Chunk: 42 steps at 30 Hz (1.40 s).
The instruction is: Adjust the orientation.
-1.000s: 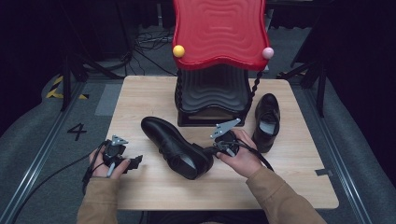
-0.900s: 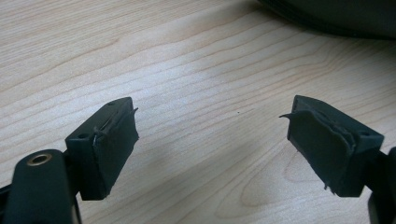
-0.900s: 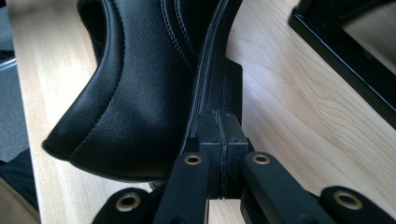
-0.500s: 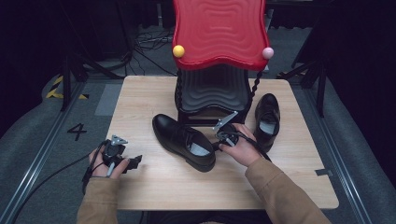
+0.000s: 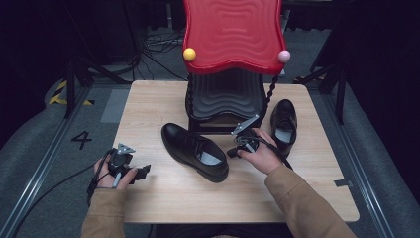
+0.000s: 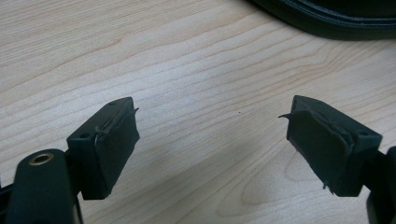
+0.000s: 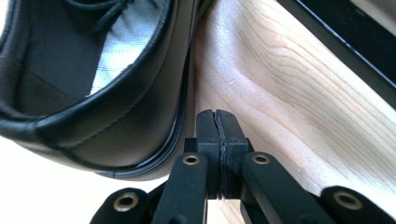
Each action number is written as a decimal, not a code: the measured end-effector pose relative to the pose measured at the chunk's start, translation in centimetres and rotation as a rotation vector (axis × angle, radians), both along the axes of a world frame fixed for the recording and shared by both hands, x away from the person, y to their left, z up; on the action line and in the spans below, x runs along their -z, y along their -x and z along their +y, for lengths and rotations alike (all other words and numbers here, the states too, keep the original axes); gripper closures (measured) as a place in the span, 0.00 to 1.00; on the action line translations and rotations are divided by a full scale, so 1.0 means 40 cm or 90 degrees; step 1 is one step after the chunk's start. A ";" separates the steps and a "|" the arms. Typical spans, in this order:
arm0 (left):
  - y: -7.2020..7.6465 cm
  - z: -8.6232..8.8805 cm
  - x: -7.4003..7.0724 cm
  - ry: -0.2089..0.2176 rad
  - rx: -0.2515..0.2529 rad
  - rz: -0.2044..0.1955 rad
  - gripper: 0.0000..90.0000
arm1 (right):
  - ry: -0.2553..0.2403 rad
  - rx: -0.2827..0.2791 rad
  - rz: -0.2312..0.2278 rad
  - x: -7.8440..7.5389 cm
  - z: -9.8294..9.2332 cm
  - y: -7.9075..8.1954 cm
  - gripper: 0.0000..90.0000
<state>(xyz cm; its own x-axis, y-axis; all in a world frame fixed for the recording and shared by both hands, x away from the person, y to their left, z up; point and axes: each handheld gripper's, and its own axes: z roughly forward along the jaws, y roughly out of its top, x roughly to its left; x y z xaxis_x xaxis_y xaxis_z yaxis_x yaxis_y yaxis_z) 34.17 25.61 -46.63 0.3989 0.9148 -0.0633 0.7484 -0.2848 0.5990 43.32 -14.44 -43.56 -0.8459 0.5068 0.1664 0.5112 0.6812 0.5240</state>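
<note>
A black leather shoe (image 5: 195, 151) stands upright mid-table, toe to the far left, pale insole showing. My right gripper (image 5: 232, 150) is just right of its heel, and its jaws are shut with nothing between them. In the right gripper view the closed pads (image 7: 217, 126) sit beside the shoe's heel wall (image 7: 93, 116), on the wood. A second black shoe (image 5: 283, 121) lies at the right, beside the stand. My left gripper (image 5: 143, 171) rests near the table's front left, open and empty. In the left gripper view its jaws (image 6: 210, 140) stand wide over bare wood, and a shoe sole edge (image 6: 327, 18) shows at the top.
A tall stand with a wavy red top (image 5: 230, 34) and a black ribbed base (image 5: 225, 99) stands at the table's back middle, right behind the shoes. The wooden table (image 5: 198, 203) has bare room along its front. Cables trail on the floor behind.
The middle shoe has turned from showing its side to standing upright with the insole up, shifted slightly toward the stand. The right hand moved a little away and right; the left stayed still.
</note>
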 end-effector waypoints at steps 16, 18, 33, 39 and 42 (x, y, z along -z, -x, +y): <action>0.001 0.000 -0.003 0.015 0.001 -0.001 0.20 | -0.035 -0.039 -0.062 -0.127 0.001 0.039 0.92; 0.001 -0.001 -0.003 0.012 0.003 -0.001 0.20 | -0.036 -0.065 -0.072 -0.151 0.013 0.053 0.90; 0.001 0.000 -0.004 0.011 0.002 0.002 0.20 | 0.030 -0.192 -0.036 -0.164 0.131 0.106 0.79; 0.000 0.000 -0.002 0.010 0.001 0.002 0.20 | 0.091 -0.212 -0.005 -0.120 0.173 0.095 0.76; 0.000 0.000 -0.001 0.008 0.001 0.003 0.20 | 0.110 -0.216 0.009 -0.101 0.187 0.089 0.76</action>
